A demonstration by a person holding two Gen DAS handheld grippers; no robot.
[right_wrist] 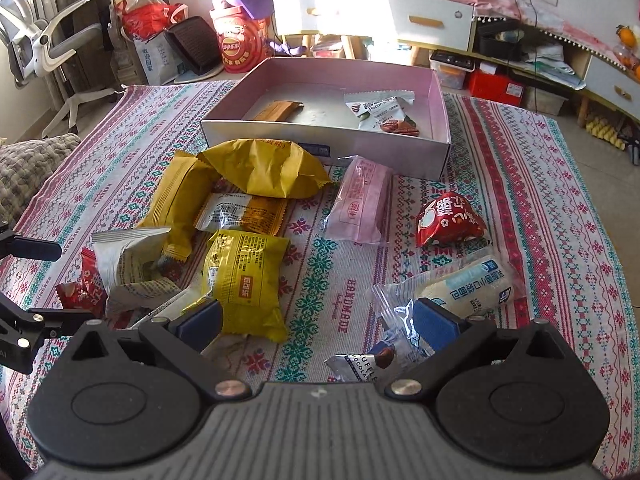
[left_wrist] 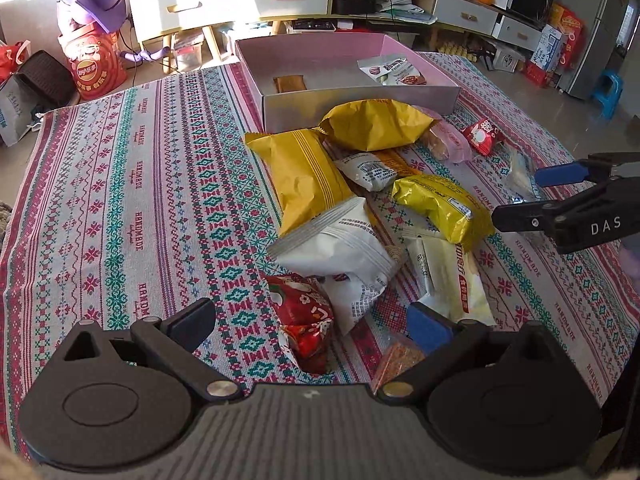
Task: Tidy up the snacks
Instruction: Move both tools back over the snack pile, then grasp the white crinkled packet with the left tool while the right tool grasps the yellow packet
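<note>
A pink-lined cardboard box (left_wrist: 360, 100) (right_wrist: 320, 140) stands at the far side of the patterned cloth, holding a brown bar (left_wrist: 289, 83) (right_wrist: 278, 111) and a pecan packet (left_wrist: 394, 72) (right_wrist: 382, 114). A heap of snack packets lies in front of it: yellow bags (left_wrist: 304, 176) (right_wrist: 260, 168), white packets (left_wrist: 336, 248), a red packet (left_wrist: 306, 324). My left gripper (left_wrist: 312, 324) is open, straddling the red packet. My right gripper (right_wrist: 316, 320) is open over the cloth, between a yellow packet (right_wrist: 244, 276) and a clear cream-roll wrapper (right_wrist: 460, 284). The right gripper (left_wrist: 516, 196) also shows in the left wrist view.
A pink packet (right_wrist: 360, 204) and another red packet (right_wrist: 450, 220) lie apart on the right. A small chocolate packet (right_wrist: 360, 364) lies near the right gripper. White drawers (left_wrist: 240, 0), a red bucket (left_wrist: 96, 64) and clutter stand beyond the cloth.
</note>
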